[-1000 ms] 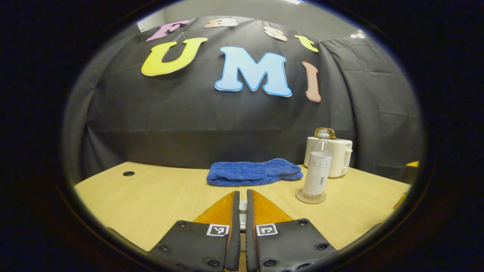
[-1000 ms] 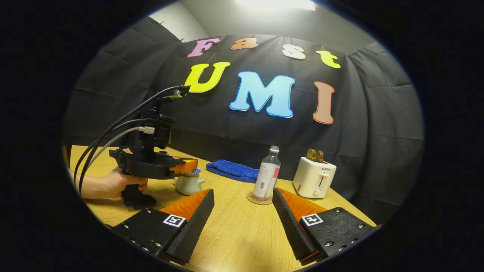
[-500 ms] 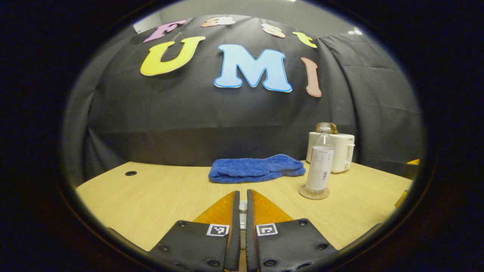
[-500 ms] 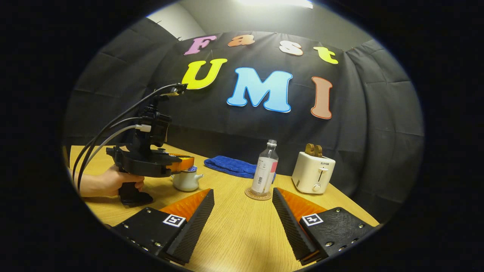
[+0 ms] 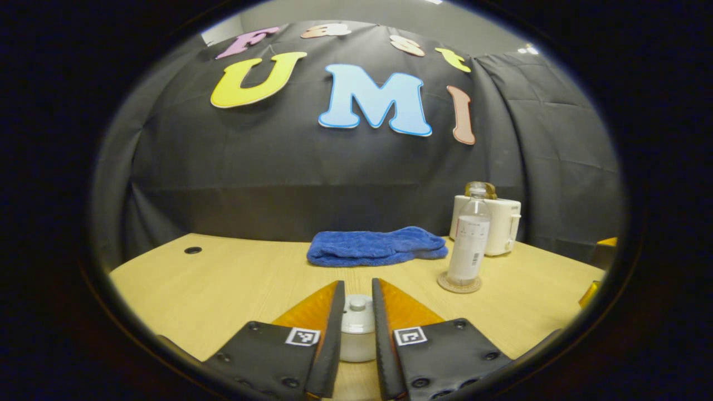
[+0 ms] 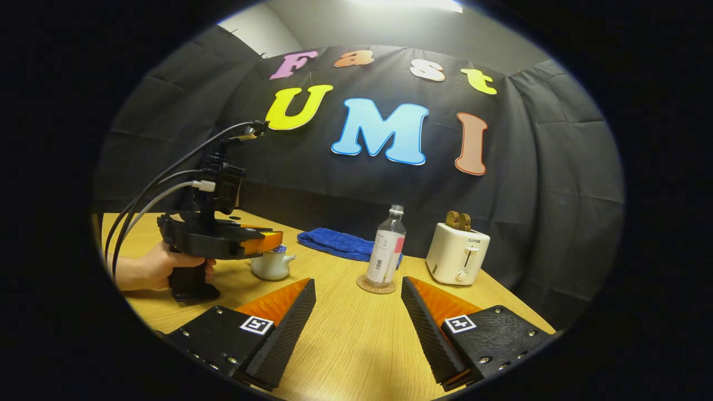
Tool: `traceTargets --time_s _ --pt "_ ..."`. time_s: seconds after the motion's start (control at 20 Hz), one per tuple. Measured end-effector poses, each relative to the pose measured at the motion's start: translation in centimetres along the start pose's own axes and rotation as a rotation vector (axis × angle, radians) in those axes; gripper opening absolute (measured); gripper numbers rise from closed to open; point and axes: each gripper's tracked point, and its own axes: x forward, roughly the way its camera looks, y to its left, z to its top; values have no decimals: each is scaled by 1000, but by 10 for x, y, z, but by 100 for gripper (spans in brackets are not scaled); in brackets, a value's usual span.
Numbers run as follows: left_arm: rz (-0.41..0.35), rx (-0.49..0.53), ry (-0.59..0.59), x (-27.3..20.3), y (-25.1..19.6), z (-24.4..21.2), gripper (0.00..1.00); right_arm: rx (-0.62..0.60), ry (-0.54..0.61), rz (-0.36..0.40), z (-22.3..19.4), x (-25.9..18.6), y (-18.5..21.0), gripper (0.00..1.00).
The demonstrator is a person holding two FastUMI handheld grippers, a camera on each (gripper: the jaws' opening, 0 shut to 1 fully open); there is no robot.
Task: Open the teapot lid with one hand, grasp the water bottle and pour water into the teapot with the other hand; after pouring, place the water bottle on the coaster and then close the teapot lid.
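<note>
A small white teapot [image 5: 356,337] with its lid [image 5: 357,312] on top sits on the table between the parted fingers of my left gripper [image 5: 357,284], which do not press on it. In the right gripper view the left gripper [image 6: 276,242] hovers over the teapot [image 6: 268,266], held by a hand [image 6: 145,270]. A clear water bottle [image 5: 468,245] stands upright on a round coaster [image 5: 459,285]. My right gripper [image 6: 357,281] is open and empty, low over the table, short of the bottle [image 6: 387,253] and coaster [image 6: 376,286].
A folded blue towel [image 5: 376,246] lies at the back of the wooden table [image 5: 223,278]. A white toaster [image 5: 501,223] stands behind the bottle to the right, also in the right gripper view [image 6: 457,256]. Cables trail from the left gripper.
My left gripper's fingers were shut on the lid's knob and have parted, showing the lid and teapot between them. The right gripper has drifted back slightly.
</note>
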Motion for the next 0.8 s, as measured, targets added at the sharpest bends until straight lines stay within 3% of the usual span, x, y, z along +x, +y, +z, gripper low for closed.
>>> traceTargets --time_s 0.1,0.2,0.45,0.65,0.8 --pt "-16 2 -22 -10 -5 4 48 5 -7 -7 5 -4 1 96" --pt "-28 5 -33 -23 -10 7 48 2 -14 -18 10 -10 2 96" --pt "-53 8 -60 -60 -19 17 68 19 -37 -32 22 -26 10 96" --pt "-50 25 -65 -94 -20 19 75 37 -27 -44 22 -42 14 96" --pt "-49 28 -69 -120 -22 21 75 68 -26 -53 23 -53 16 96"
